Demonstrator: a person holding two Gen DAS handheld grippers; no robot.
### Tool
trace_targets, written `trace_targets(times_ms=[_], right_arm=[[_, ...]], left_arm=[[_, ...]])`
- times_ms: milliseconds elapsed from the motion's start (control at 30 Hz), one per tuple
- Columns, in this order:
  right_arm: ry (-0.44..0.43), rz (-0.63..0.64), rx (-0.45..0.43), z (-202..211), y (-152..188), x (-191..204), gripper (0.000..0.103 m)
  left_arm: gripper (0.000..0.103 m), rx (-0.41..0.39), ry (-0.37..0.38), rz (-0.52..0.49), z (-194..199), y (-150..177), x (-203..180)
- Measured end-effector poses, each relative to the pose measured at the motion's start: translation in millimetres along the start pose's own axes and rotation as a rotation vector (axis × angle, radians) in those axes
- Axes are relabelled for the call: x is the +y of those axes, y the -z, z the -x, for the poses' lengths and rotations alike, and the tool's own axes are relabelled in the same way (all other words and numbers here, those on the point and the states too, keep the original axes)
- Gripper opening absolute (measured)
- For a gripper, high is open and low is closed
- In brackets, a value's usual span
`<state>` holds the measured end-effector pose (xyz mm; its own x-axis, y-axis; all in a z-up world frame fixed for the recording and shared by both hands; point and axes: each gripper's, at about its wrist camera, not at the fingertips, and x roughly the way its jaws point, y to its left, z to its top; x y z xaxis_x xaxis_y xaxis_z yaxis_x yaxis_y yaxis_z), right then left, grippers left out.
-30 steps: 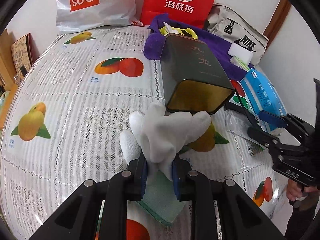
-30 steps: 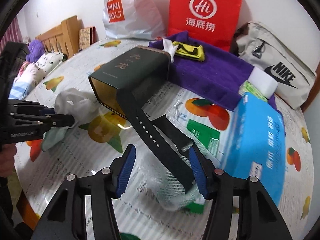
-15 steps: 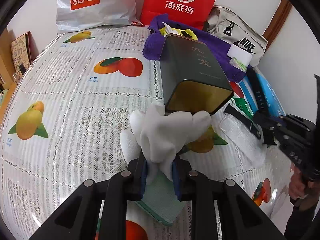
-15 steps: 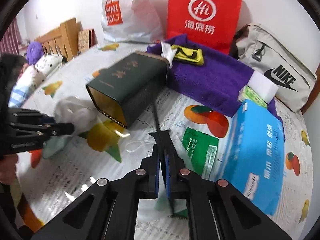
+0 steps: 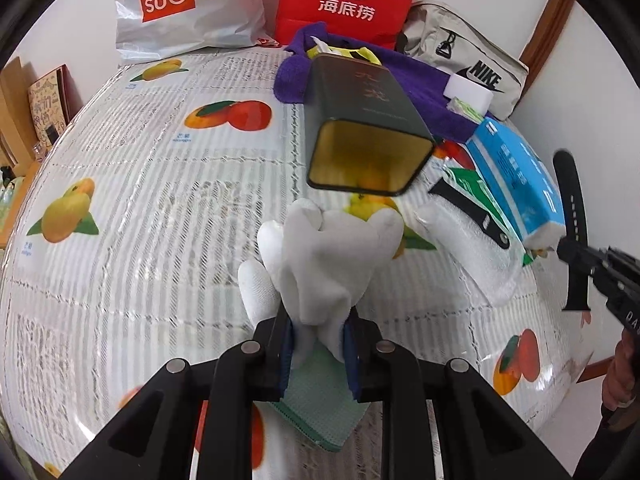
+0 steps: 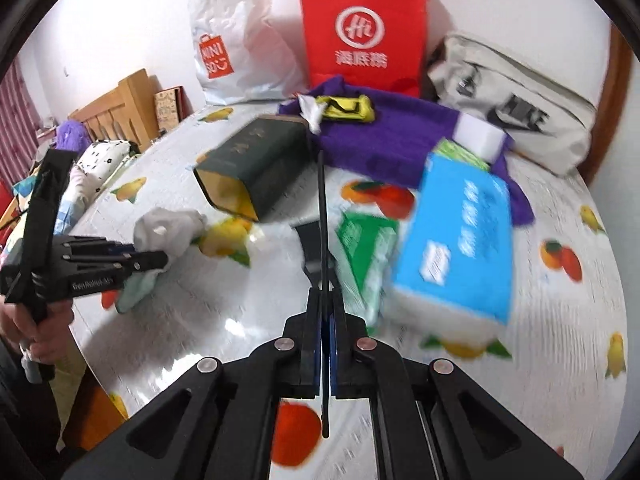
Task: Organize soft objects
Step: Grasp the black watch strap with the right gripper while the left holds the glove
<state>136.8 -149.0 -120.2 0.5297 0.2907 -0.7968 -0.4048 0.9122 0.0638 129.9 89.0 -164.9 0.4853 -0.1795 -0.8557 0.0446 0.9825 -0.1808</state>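
Both grippers angle downward: left (image 5: pixel 316 344) pinching glove (image 5: pixel 328 256), right (image 6: pixel 325 304) strap (image 6: pixel 321 208).

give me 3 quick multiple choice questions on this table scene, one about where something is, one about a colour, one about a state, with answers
1. Where does the dark green tin lie?
A. on its side with the open end toward the left gripper
B. upright on the blue tissue pack
C. inside the red bag

2. What colour is the towel behind the tin?
A. yellow
B. purple
C. grey

3. What is the right gripper doing?
A. standing wide open
B. shut on a white glove
C. shut on a black strap

Answers: 1 A, its gold inside faces the left wrist view. 2 B, purple cloth spreads before the red bag. 3 C, the thin strap runs between the closed jaws.
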Motion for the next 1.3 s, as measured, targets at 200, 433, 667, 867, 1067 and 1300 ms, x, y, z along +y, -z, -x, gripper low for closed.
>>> trace_targets(times_ms=[200, 433, 667, 867, 1067, 1300], right_arm=[[0.018, -0.043, 0.026, 9.2, 35.6, -23.1, 0.003], [0.065, -0.067, 0.099, -1.3, 63.5, -44.8, 0.003], [0.032, -0.078, 0.119, -10.9, 67.9, -52.0, 0.003], [-0.038, -0.081, 0.107, -4.9, 65.9, -53.0, 0.003], [-0.103, -0.071, 0.062, 11.7, 58.3, -49.8, 0.003], [-0.127, -0.065, 0.020, 25.3, 47.5, -49.1, 0.003]], left_arm=[[0.023, -0.011, -0.016, -0.011, 0.6, 7.3, -11.1], [0.042, -0.011, -0.020, -0.018, -2.5, 5.0, -21.0], [0.028, -0.016, -0.063, -0.028, -4.9, 0.6, -26.0], [0.020, -0.023, -0.059, -0.038, 4.4, -4.3, -27.7], [0.020, -0.056, -0.031, -0.036, 23.6, -16.6, -29.8], [0.020, -0.077, -0.008, -0.030, 36.2, -26.8, -30.7]])
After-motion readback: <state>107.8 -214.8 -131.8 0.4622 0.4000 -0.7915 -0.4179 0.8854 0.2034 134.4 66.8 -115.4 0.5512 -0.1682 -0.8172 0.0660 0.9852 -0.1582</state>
